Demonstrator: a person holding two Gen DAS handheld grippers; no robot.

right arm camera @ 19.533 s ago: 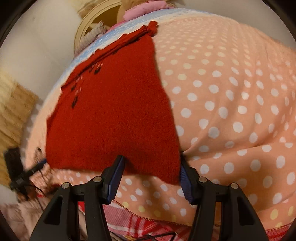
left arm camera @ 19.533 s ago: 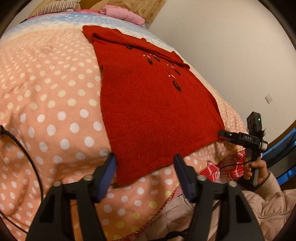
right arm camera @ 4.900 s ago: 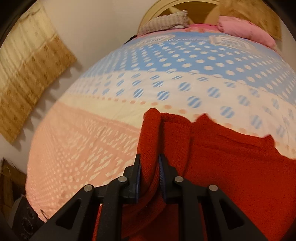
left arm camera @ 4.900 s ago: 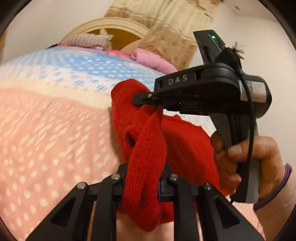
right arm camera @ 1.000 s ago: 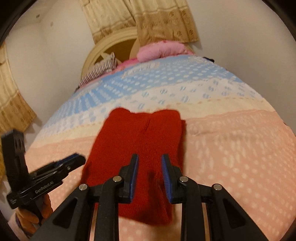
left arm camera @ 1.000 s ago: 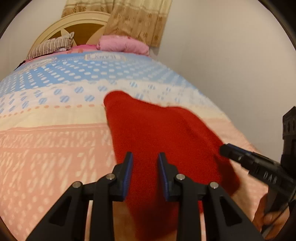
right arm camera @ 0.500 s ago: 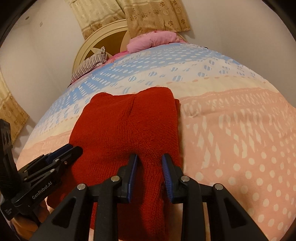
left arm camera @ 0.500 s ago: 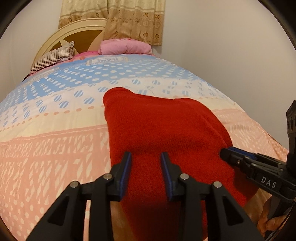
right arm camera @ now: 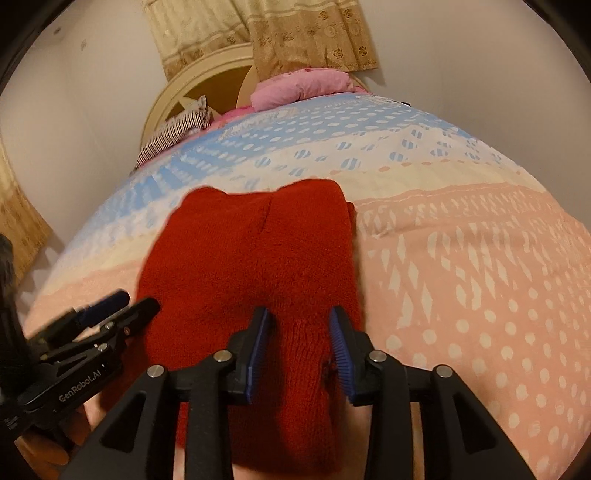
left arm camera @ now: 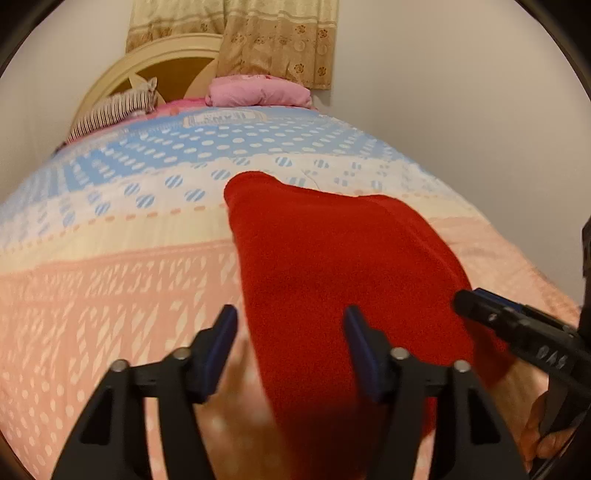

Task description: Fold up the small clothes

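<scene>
A red knitted sweater (left arm camera: 332,266) lies folded into a narrow stack on the dotted quilt (left arm camera: 110,280); it also shows in the right wrist view (right arm camera: 251,258). My left gripper (left arm camera: 290,328) is open, its fingers astride the sweater's near left edge. My right gripper (right arm camera: 299,332) is open, its blue pads either side of the sweater's near right part. The right gripper also shows at the right of the left wrist view (left arm camera: 480,306), and the left gripper at the left of the right wrist view (right arm camera: 122,306).
The bed's pink pillow (left arm camera: 258,92) and striped pillow (left arm camera: 110,110) lie against the round headboard (left arm camera: 155,62) at the far end. A wall (left arm camera: 461,110) runs along the bed's right side. Curtains (right arm camera: 258,33) hang behind the headboard.
Both grippers have opened wider over the last half second and let go of the sweater, which now lies flat on the quilt. Both have drawn back slightly toward the near edge.
</scene>
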